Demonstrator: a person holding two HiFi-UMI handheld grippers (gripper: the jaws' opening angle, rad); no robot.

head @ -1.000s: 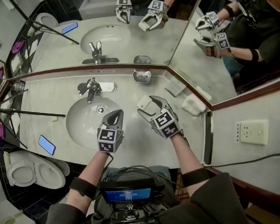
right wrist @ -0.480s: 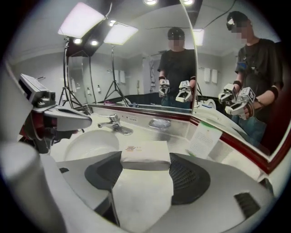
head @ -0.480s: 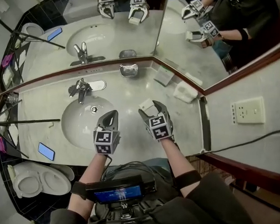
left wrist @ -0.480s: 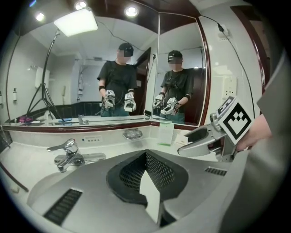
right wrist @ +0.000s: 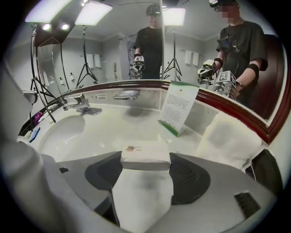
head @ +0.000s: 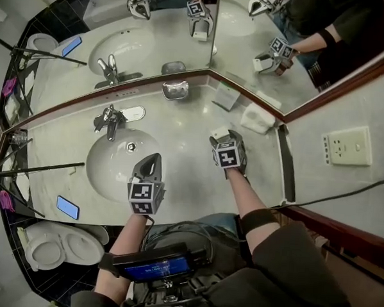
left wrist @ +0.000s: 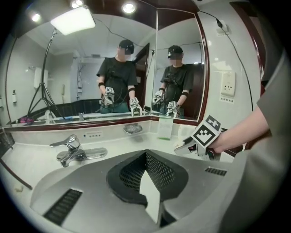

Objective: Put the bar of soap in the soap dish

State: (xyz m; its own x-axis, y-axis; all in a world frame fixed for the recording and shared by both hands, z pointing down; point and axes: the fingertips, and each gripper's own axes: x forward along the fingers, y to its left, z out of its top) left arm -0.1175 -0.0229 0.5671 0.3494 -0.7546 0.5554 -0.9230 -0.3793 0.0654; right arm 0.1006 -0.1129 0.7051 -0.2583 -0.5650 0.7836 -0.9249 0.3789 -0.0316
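The bar of soap (right wrist: pixel 145 154) is a white wrapped block with a small logo. My right gripper (right wrist: pixel 145 164) is shut on it, one dark pad against each end. In the head view that gripper (head: pixel 222 140) points down at the counter right of the basin, the soap (head: pixel 219 132) at its tip. The metal soap dish (head: pixel 175 89) stands at the back of the counter by the mirror, well beyond the soap; the right gripper view shows the dish (right wrist: pixel 126 94) far ahead. My left gripper (head: pixel 152 163) hovers over the basin's front rim, shut and empty (left wrist: pixel 146 169).
A chrome faucet (head: pixel 109 119) stands behind the basin (head: pixel 118 162). A green-and-white sign card (head: pixel 226 97) and a folded white towel (head: pixel 258 119) sit in the mirror corner. A blue phone (head: pixel 68 207) lies at the counter's left end, above the toilet (head: pixel 59 242).
My right gripper has sunk toward the counter with the soap, shifted right and rolled so its marker cube faces up. The left gripper has hardly moved.
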